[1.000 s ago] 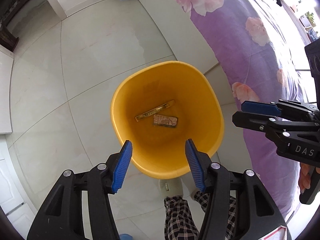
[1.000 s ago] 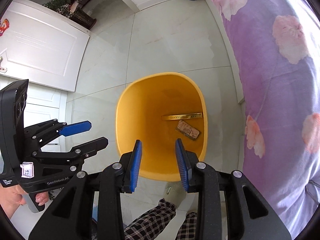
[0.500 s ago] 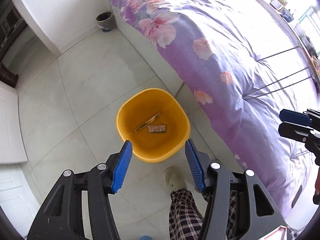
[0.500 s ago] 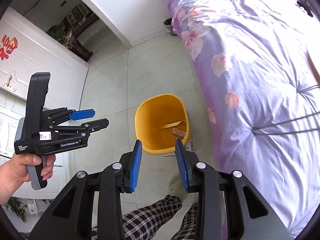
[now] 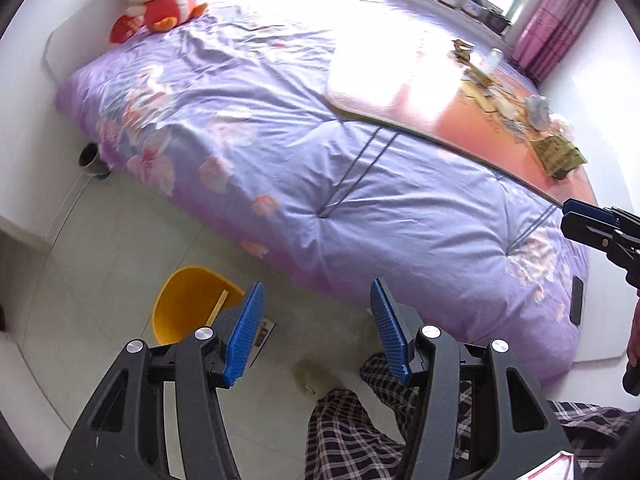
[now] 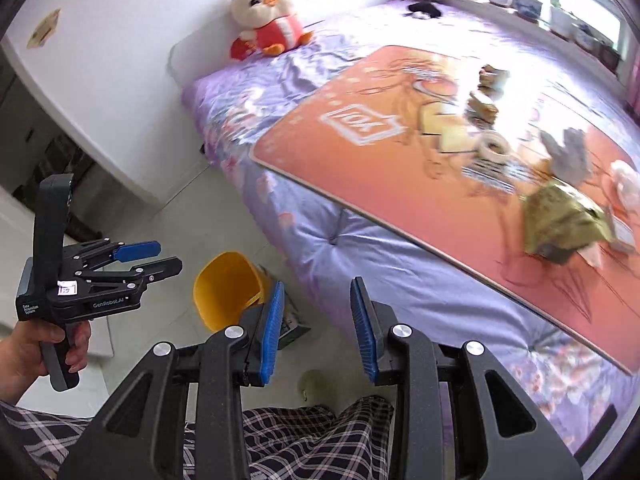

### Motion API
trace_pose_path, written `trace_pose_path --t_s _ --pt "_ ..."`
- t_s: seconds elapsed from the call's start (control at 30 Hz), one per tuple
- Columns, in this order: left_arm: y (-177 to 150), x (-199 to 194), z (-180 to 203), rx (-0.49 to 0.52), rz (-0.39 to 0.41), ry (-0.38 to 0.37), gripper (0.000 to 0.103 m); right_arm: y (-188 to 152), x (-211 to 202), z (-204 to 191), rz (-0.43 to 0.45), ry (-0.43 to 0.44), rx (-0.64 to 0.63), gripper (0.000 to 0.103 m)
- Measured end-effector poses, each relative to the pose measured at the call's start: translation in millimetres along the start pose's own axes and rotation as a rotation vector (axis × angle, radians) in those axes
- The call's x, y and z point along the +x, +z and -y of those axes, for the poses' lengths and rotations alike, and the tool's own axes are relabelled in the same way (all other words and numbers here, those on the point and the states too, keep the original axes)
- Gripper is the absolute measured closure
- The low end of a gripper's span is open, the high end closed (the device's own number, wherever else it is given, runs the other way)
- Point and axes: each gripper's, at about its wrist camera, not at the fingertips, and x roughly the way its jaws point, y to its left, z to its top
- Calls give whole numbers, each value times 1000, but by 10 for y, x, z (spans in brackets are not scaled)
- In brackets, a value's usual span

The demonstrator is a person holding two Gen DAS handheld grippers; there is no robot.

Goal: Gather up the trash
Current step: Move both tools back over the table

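Note:
A yellow bin stands on the tiled floor beside the bed; it also shows in the right wrist view. Trash lies scattered on an orange mat on the bed: a crumpled olive wrapper, a tape roll, crumpled paper and stacked packets. The wrapper also shows in the left wrist view. My left gripper is open and empty, high above the floor near the bin. My right gripper is open and empty, held beside the bed edge.
The purple floral bed fills the far side. A plush toy sits at its head. A small dark bin stands by the wall. My plaid-trousered legs are below. A phone lies near the bed's edge.
Both grippers have risen and tilted up from over the yellow bin toward the bed. The bin has shrunk to the lower left and the mat with trash has come into view.

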Motion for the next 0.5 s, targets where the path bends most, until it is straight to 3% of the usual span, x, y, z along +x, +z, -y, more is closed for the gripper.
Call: trace_pose_path --t_s 0.27,0.5 --pt "430 69 800 205 13 -94 49 -235 -506 887 102 -154 226 67" --pt "759 245 1339 283 14 -151 49 -323 -618 1471 136 -227 320 67"
